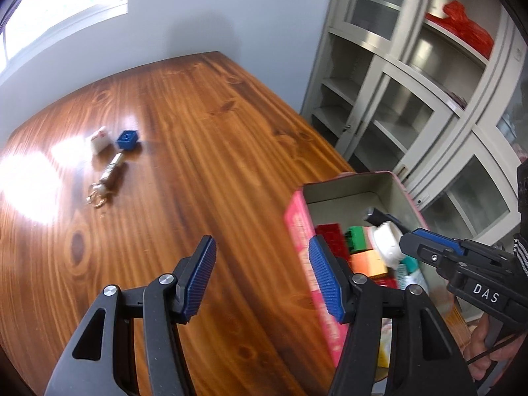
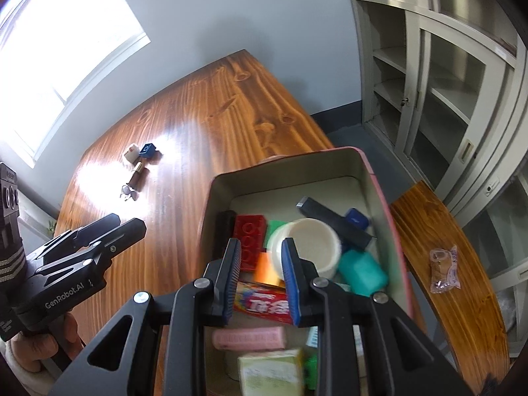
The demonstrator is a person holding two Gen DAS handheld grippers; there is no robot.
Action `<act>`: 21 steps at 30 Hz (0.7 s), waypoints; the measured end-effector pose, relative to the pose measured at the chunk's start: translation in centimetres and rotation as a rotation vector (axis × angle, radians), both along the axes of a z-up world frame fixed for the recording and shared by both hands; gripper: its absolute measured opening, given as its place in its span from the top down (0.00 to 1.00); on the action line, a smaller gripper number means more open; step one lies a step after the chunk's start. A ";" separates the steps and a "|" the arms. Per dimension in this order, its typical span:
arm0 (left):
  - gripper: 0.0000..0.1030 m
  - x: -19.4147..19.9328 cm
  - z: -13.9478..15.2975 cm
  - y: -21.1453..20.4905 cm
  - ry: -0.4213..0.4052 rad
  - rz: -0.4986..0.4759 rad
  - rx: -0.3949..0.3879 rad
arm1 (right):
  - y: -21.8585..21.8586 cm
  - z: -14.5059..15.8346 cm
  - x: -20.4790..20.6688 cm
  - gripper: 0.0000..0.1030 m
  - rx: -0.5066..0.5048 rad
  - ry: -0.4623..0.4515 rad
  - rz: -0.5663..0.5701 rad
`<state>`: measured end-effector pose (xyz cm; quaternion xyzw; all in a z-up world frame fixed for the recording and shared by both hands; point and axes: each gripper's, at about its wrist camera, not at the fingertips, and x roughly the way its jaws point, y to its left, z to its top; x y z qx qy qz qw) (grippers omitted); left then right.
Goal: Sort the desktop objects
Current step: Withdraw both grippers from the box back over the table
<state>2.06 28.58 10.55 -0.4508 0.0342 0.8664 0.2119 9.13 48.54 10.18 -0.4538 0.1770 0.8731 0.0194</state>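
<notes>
A pink tin box [image 2: 389, 217] stands at the table's right edge and holds a red brick [image 2: 249, 237], a white cup [image 2: 313, 241], a teal case [image 2: 361, 272], a black bar [image 2: 333, 219], a snack packet [image 2: 264, 303] and more. My right gripper [image 2: 262, 247] hovers over the box with its jaws a narrow gap apart, pressing on nothing. My left gripper [image 1: 262, 247] stands open and empty beside the box's left wall [image 1: 298, 231]. Far left on the table lie a blue cube [image 1: 128, 139], a small white piece [image 1: 99, 138] and a gold tube on a key ring [image 1: 112, 171].
A glass-door cabinet [image 1: 412, 99] stands past the table's right edge. A wooden bench [image 2: 462, 280] to the right of the box carries a wrapped snack [image 2: 444, 270]. Bare wood [image 1: 198, 165] stretches between the box and the small objects. A hand [image 2: 43, 346] holds the left gripper.
</notes>
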 end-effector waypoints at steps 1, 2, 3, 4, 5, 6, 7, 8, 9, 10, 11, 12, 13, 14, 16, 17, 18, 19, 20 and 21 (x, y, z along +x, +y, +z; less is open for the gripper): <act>0.40 -0.2 0.0 -0.6 -0.001 0.010 0.001 | -0.5 0.0 -0.4 0.73 0.000 -0.001 0.005; 0.40 -0.4 -0.1 -1.2 -0.003 0.019 0.002 | -1.1 0.0 -0.7 0.73 -0.001 -0.001 0.010; 0.40 -0.8 -0.2 -2.2 -0.004 0.032 0.003 | -1.5 -0.1 -0.9 0.73 -0.001 -0.001 0.014; 0.40 -1.0 -0.2 -2.8 -0.005 0.042 0.003 | -2.0 -0.1 -1.3 0.73 0.000 -0.002 0.019; 0.40 -1.2 -0.3 -3.5 -0.006 0.051 0.003 | -2.5 -0.1 -1.6 0.73 -0.001 -0.002 0.024; 0.40 -1.6 -0.3 -4.4 -0.008 0.064 0.003 | -3.1 -0.1 -2.0 0.73 -0.001 -0.003 0.031; 0.40 -1.8 -0.4 -5.0 -0.008 0.073 0.003 | -3.6 -0.1 -2.4 0.73 -0.003 -0.003 0.037; 0.40 -2.2 -0.4 -5.9 -0.009 0.087 0.003 | -4.2 -0.2 -2.8 0.69 -0.004 -0.004 0.044; 0.40 -2.5 -0.5 -6.8 -0.010 0.100 0.003 | -4.9 -0.3 -3.2 0.65 -0.002 -0.004 0.049; 0.40 -2.8 -0.5 -7.5 -0.010 0.109 0.003 | -5.4 -0.4 -3.5 0.63 0.002 -0.005 0.054; 0.40 -3.1 -0.6 -8.3 -0.011 0.119 0.001 | -6.0 -0.4 -3.9 0.63 0.004 -0.006 0.062; 0.40 -3.6 -0.7 -9.3 -0.012 0.136 -0.001 | -6.8 -0.6 -4.4 0.63 0.002 -0.009 0.073; 0.40 -3.9 -0.8 -10.1 -0.013 0.146 -0.003 | -7.3 -0.7 -4.7 0.63 0.001 -0.011 0.080; 0.40 -4.3 -0.9 -10.8 -0.015 0.156 -0.006 | -8.1 -0.8 -5.2 0.63 0.000 -0.013 0.089; 0.40 -5.2 -1.4 -12.6 -0.021 0.183 -0.013 | -9.2 -1.1 -5.8 0.63 -0.002 -0.018 0.101; 0.40 -5.6 -1.6 -13.2 -0.025 0.191 -0.013 | -9.8 -1.2 -6.2 0.63 -0.002 -0.021 0.106; 0.40 -6.2 -2.0 -14.0 -0.033 0.202 -0.011 | -10.4 -1.4 -6.5 0.63 -0.003 -0.025 0.111; 0.40 -6.6 -2.2 -14.5 -0.038 0.208 -0.010 | -10.8 -1.5 -6.8 0.63 -0.003 -0.029 0.114; 0.40 -7.0 -2.5 -15.0 -0.043 0.213 -0.010 | -11.3 -1.7 -7.1 0.63 -0.003 -0.034 0.116; 0.40 -7.7 -2.8 -15.5 -0.048 0.218 -0.009 | -11.6 -1.9 -7.4 0.63 -0.003 -0.038 0.116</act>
